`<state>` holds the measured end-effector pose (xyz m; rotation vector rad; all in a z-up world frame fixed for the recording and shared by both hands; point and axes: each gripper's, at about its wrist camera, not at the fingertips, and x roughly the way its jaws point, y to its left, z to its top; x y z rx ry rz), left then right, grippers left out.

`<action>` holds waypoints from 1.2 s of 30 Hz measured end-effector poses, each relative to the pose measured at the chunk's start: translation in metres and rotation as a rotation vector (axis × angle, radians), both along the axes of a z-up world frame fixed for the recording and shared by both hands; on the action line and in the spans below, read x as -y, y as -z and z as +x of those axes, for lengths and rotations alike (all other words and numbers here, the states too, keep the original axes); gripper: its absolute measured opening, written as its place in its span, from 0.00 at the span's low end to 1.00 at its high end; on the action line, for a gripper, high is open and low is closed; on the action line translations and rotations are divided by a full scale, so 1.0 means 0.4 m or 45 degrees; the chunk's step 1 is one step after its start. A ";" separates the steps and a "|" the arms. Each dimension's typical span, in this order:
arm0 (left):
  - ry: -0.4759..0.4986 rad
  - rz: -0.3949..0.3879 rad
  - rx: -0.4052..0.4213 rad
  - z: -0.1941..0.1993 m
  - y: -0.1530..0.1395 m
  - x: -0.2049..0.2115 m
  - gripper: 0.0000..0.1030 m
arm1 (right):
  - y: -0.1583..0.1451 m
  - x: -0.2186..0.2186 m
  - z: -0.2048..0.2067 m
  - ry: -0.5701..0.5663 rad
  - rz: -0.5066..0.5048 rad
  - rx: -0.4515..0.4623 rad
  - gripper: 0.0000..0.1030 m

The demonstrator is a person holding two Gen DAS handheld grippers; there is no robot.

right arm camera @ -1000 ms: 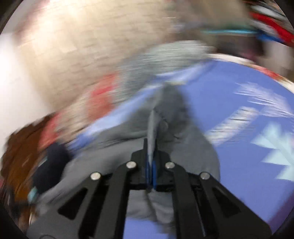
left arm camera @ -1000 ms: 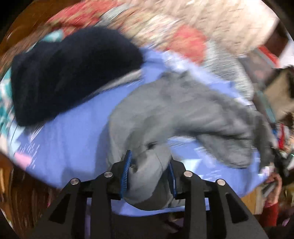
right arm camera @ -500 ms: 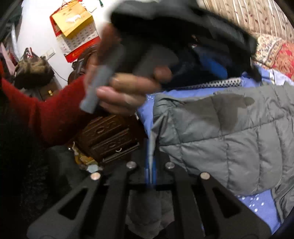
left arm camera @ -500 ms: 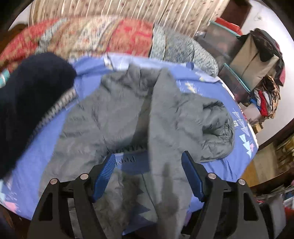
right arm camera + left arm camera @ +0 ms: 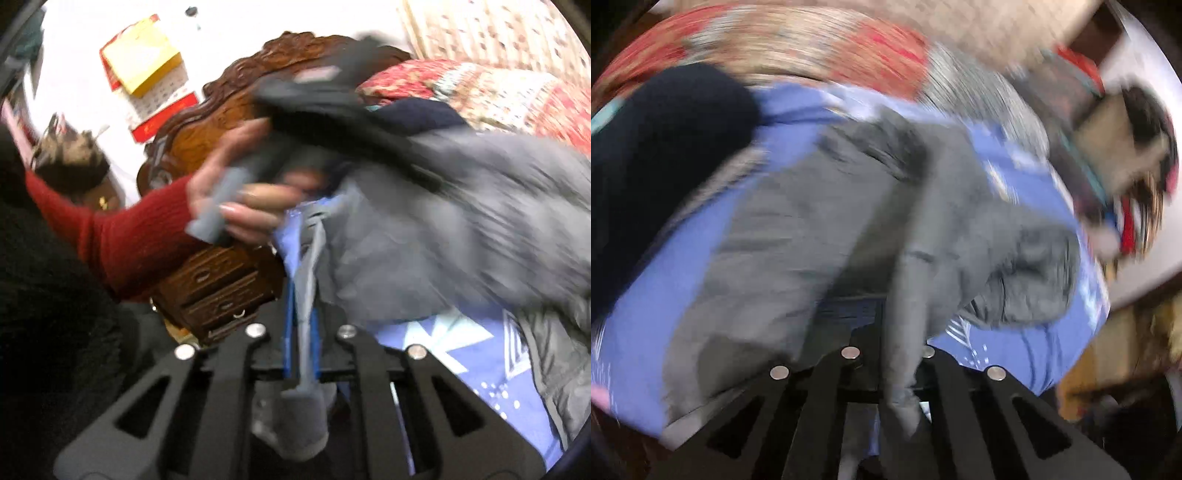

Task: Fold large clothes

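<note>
A grey quilted puffer jacket (image 5: 820,229) lies spread across the blue patterned bedsheet (image 5: 653,314) of the bed, its bulk reaching from the near edge toward the red floral quilt (image 5: 798,48) heaped at the far edge. A dark navy fleece garment (image 5: 661,147) sits just beside it toward the left edge of the bed.

The left gripper (image 5: 890,369) is clamped tight on a narrow fold of the jacket's grey fabric, which rises between its jaws and runs up into the body of the garment. The right gripper (image 5: 301,343) has a thin grey strip of the jacket's edge between its blue pads (image 5: 288,332), and its jaws are opening; the strip looks only lightly caught now. In the right wrist view a hand (image 5: 243,195) in a red knitted sleeve (image 5: 122,236) holds the other gripper's handle above the jacket, in front of a carved wooden headboard (image 5: 236,107).

The jacket should handle as light, soft and puffy, with a smooth shell that is likely to slide on itself and spring back out of a crease. Hems, cuffs and seams, where the padding is thin, look the best places to take hold; a pinch in the fat quilting would probably slip.
</note>
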<state>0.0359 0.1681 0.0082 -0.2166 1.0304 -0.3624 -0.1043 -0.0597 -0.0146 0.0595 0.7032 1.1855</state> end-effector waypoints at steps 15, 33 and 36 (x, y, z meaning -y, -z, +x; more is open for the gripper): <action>-1.260 0.385 0.002 -0.533 -0.062 -0.794 0.24 | -0.178 0.275 0.424 0.606 0.181 -0.046 0.74; -1.178 0.380 0.194 -0.544 -0.145 -0.706 0.24 | 0.165 -0.309 0.789 0.433 -0.121 -0.662 0.03; -1.104 0.343 0.318 -0.546 -0.211 -0.649 0.24 | 0.021 -0.158 0.691 0.452 0.152 -0.514 0.03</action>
